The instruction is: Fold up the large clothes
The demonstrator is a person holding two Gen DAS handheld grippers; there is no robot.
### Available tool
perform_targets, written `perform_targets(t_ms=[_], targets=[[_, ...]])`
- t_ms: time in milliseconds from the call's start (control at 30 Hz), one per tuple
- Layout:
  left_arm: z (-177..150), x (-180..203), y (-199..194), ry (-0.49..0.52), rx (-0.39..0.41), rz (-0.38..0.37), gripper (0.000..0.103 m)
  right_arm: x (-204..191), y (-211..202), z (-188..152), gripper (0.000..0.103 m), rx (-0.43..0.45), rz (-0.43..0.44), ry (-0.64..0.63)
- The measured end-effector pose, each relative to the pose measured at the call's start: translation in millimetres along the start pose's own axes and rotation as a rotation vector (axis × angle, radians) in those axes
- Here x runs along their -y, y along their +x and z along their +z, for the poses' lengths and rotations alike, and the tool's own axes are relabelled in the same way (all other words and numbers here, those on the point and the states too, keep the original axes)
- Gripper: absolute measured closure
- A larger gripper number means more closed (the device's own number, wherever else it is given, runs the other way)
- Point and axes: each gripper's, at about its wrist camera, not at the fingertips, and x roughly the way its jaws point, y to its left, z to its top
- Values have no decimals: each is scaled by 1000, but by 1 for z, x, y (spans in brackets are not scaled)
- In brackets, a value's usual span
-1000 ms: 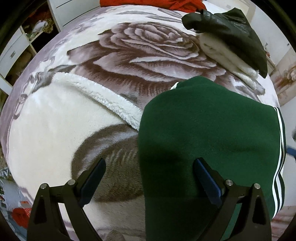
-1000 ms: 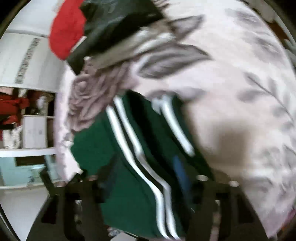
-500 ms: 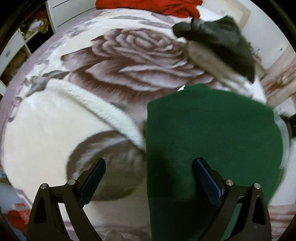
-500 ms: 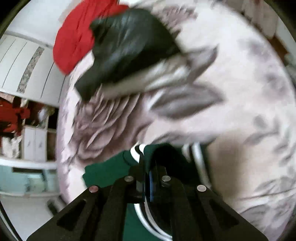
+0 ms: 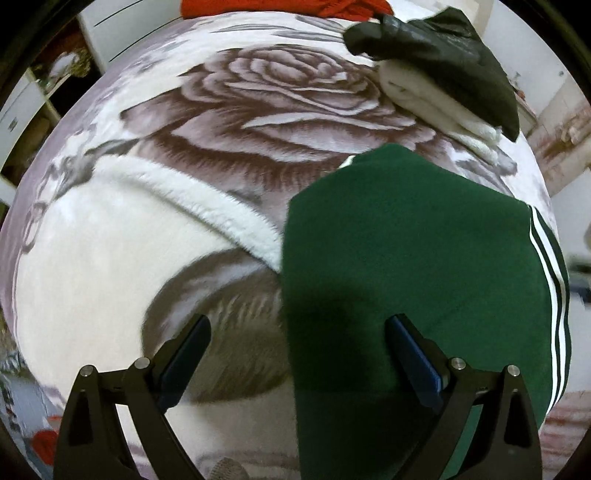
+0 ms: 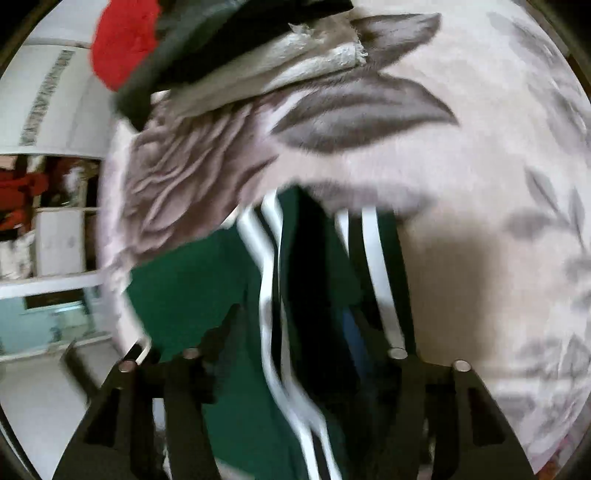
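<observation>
Green garment: a big dark green piece of clothing with white stripes down one side. It lies folded flat on the bed, right in front of the left gripper and a little to that gripper's right.

White stripes: they run along the far right edge of the green cloth in the left view. In the right view they wiggle down between the fingers of the right gripper.

Left gripper: spread wide and holding nothing. Its right finger hangs over the green cloth, and its left finger hangs over the blanket. The pictures do not show if either one touches.

Right gripper: its jaws have just been opening — they now stand apart, with the striped edge of the green cloth between them. The picture is blurry, but the pads do not look pressed on the cloth.

Blanket: a fuzzy one with a big brown rose and grey leaves. It covers the bed under everything.

White fluffy edge: a turned-over part of the blanket, ahead and to the left of the left gripper, touching the left edge of the green cloth.

Dark pile: a black, shiny garment on top of a folded white one — far ahead of both grippers.

Red cloth: at the far end of the bed, beyond the dark pile.
</observation>
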Motion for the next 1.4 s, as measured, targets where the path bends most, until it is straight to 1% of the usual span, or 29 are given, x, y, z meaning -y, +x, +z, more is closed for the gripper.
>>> perform_targets(t_ms=[33,100,167,233,333,500,567,733,800,833,867,933,1067,1200,1267,1300,1400], targets=[[-2,-1,-2,-13,-2,0,4,5,-3,-17,44,-23,-6,4],[-8,-2,-11,-56,-10,-5,4,14,-2,-46,43,-65,10,23],[-13,1,-17,-75,-8,-14,4,24,9,-69,43,-100,0,51],[-19,8,-20,-75,-23,-10,4,35,24,-87,43,-122,1,89],[-25,16,-19,-56,-41,-1,4,43,36,-96,43,-96,23,125],[-33,30,-16,-16,-61,5,4,43,39,-99,43,-63,37,152],[-36,34,-16,-3,-65,9,4,39,39,-102,43,-55,23,135],[-44,48,-15,33,-82,14,4,24,40,-103,44,-51,-51,43],[-48,53,-15,42,-88,18,4,17,42,-106,61,-36,-106,-1],[-50,55,-14,47,-90,18,4,14,42,-108,79,-27,-137,-20],[-51,57,-13,53,-94,21,4,12,42,-109,97,-18,-137,-20],[-54,60,-14,59,-96,18,4,12,32,-117,97,30,-98,14],[-57,61,-17,63,-99,16,4,14,5,-133,100,99,-58,46],[-58,63,-22,70,-90,12,4,15,-18,-142,101,161,-92,85],[-59,64,-18,77,-100,13,4,25,-9,-135,101,140,-122,113],[-59,64,-11,85,-110,18,4,32,4,-131,101,113,-126,134],[-61,63,3,101,-142,36,4,45,42,-121,100,27,-153,124]])
